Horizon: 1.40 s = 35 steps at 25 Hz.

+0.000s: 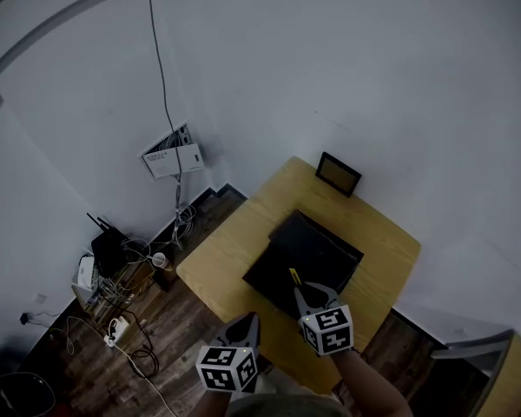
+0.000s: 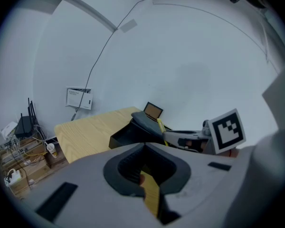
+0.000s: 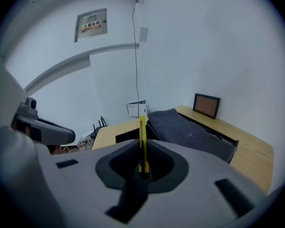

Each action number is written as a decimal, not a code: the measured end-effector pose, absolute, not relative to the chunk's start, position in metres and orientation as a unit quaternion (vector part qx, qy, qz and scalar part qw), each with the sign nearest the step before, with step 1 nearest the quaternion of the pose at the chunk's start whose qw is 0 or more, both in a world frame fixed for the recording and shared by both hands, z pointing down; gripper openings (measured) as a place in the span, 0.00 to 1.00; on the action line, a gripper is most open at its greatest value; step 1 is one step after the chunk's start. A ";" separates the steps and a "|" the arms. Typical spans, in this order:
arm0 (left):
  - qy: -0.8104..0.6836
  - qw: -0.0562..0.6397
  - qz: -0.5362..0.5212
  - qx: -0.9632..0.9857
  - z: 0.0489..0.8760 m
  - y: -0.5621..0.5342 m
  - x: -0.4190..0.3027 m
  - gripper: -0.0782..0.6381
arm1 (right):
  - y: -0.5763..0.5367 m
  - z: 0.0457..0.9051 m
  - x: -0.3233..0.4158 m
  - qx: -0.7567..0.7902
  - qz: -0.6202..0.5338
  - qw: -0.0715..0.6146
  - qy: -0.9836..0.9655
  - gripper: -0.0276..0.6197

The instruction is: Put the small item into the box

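Right gripper (image 1: 311, 295) jaws clamped on a thin yellow strip (image 1: 293, 276). The strip sticks out past the tips, over the near side of the black box (image 1: 317, 246). Left gripper (image 1: 247, 327) jaws slightly apart, near the box's front-left corner. 1 picture frame (image 1: 339, 174) behind the box.

Head view looks steeply down on the table (image 1: 230, 246) — both gripper views skim across it, sharing the box (image 1: 308, 259).

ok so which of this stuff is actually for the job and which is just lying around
For the job: thin yellow item, clamped in the right gripper; black box on the wooden table.

Just lying about: small picture frame at the table's far corner; router and cables on the floor; white panel on the wall.
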State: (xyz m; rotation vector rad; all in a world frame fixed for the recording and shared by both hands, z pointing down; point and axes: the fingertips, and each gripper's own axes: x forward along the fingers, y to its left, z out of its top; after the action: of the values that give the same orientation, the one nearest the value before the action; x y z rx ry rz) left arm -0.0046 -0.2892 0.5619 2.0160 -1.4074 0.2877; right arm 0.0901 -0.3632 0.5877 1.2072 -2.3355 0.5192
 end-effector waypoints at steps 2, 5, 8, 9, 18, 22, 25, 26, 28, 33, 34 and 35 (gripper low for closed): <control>-0.538 0.331 0.112 0.767 0.565 -0.291 -0.005 0.11 | -0.368 0.602 0.088 0.432 0.194 0.245 -0.846 0.10; -0.539 0.337 0.115 0.764 0.570 -0.292 -0.007 0.11 | -0.374 0.621 0.084 0.421 0.203 0.271 -0.842 0.10; -0.539 0.342 0.120 0.761 0.575 -0.293 -0.008 0.11 | -0.379 0.638 0.078 0.407 0.212 0.296 -0.838 0.10; -0.538 0.343 0.122 0.760 0.577 -0.294 -0.007 0.11 | -0.380 0.643 0.076 0.403 0.214 0.305 -0.836 0.10; -0.534 0.345 0.128 0.761 0.581 -0.296 -0.004 0.11 | -0.393 0.678 0.063 0.376 0.209 0.373 -0.822 0.10; -0.535 0.348 0.129 0.759 0.583 -0.295 -0.005 0.11 | -0.394 0.687 0.061 0.367 0.207 0.403 -0.812 0.10; -0.536 0.348 0.128 0.759 0.584 -0.296 -0.007 0.11 | -0.396 0.694 0.059 0.359 0.207 0.420 -0.807 0.10; -0.537 0.348 0.127 0.758 0.584 -0.296 -0.008 0.11 | -0.397 0.696 0.058 0.358 0.206 0.426 -0.805 0.10; -0.539 0.348 0.126 0.757 0.584 -0.295 -0.010 0.11 | -0.398 0.699 0.058 0.359 0.201 0.435 -0.801 0.10; -0.544 0.347 0.122 0.754 0.581 -0.289 -0.018 0.11 | -0.394 0.701 0.056 0.349 0.191 0.446 -0.802 0.16; -0.544 0.347 0.121 0.754 0.580 -0.288 -0.019 0.11 | -0.393 0.700 0.055 0.348 0.190 0.446 -0.802 0.21; -0.545 0.346 0.120 0.754 0.579 -0.286 -0.021 0.11 | -0.393 0.699 0.056 0.351 0.187 0.446 -0.802 0.25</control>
State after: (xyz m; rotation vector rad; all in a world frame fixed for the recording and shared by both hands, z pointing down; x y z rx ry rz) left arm -0.0206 -0.2863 0.5791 1.9583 -1.4140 0.3112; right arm 0.0558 -0.3931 0.6988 0.8701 -1.9861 0.4643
